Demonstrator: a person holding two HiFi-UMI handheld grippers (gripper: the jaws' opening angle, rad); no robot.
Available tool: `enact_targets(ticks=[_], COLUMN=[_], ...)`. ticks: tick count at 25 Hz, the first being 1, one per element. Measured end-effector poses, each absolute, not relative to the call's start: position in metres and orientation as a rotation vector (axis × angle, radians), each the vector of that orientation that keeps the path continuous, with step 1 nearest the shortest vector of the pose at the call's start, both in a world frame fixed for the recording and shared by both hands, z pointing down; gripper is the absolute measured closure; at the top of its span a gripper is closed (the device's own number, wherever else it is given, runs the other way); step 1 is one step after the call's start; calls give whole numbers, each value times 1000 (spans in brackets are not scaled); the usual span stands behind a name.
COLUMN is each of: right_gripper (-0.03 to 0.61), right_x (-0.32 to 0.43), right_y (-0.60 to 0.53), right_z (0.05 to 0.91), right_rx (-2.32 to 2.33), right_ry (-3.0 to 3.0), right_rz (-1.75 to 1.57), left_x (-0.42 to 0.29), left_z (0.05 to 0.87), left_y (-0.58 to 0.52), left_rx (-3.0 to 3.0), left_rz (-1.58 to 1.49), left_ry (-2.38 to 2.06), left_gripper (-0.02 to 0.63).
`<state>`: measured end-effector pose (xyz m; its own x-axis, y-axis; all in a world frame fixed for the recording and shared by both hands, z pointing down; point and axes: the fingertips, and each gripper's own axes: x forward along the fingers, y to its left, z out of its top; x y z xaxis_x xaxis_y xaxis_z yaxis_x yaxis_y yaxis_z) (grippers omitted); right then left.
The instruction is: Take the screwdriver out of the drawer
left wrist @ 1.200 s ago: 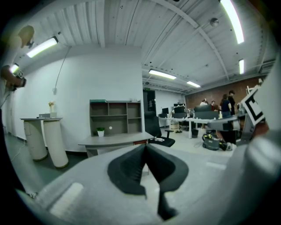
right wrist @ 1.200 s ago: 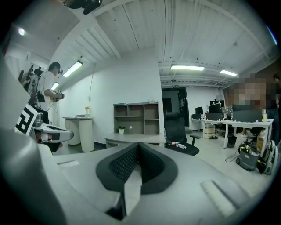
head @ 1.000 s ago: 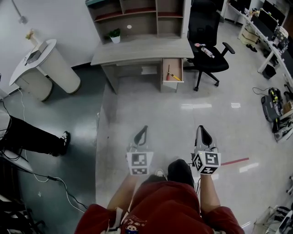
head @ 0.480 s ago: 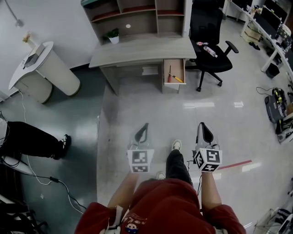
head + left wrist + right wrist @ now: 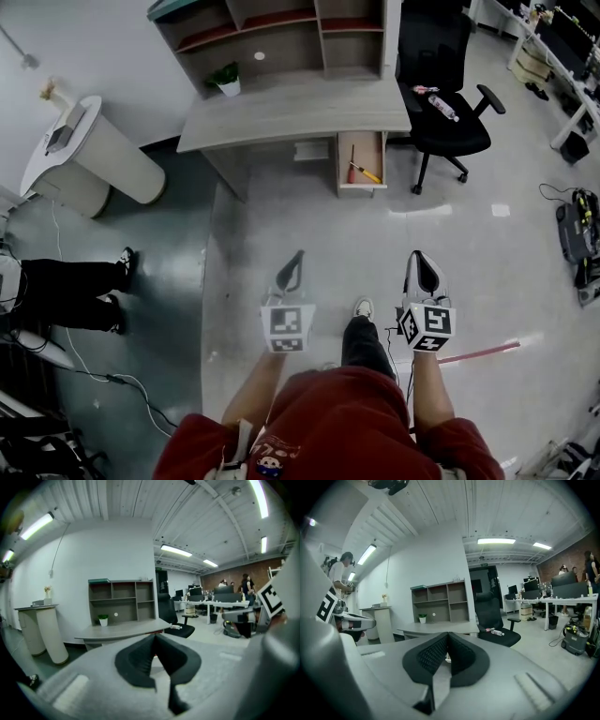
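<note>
Under the grey desk at the far side of the floor, a drawer stands pulled out. In it lies the screwdriver with a yellow handle, beside a thin red-handled tool. My left gripper and right gripper are held side by side over the floor, well short of the drawer, both pointing at the desk. Both are shut with nothing between the pads. The left gripper view and the right gripper view show the desk ahead; the drawer is hidden behind the jaws.
A black office chair with a bottle on its seat stands right of the drawer. A white round stand is at the left, a person's black-clad legs beyond it. Shelves and a potted plant top the desk.
Both grippers have advanced across the floor toward the desk as I walk; the desk and drawer sit lower and nearer in the head view. Both stay shut.
</note>
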<state>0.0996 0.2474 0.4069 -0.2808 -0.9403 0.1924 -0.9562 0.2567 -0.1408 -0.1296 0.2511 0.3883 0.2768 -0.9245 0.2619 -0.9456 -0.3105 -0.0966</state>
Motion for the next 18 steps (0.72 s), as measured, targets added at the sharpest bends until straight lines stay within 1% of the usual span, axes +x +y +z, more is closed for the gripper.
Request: enact_targets(ticks=[10, 18], right_gripper=[578, 578], right_x=[134, 175], right_y=[130, 55], right_z=[399, 401], right_rx=[1798, 1808], right_ry=[-2451, -2442], right_rz=[370, 377], left_x=[-90, -48], left_z=[381, 377], left_y=[138, 58], left_rx=[2397, 2420], left_rz=[387, 391], left_ry=[-1795, -1786], left_gripper=[617, 617])
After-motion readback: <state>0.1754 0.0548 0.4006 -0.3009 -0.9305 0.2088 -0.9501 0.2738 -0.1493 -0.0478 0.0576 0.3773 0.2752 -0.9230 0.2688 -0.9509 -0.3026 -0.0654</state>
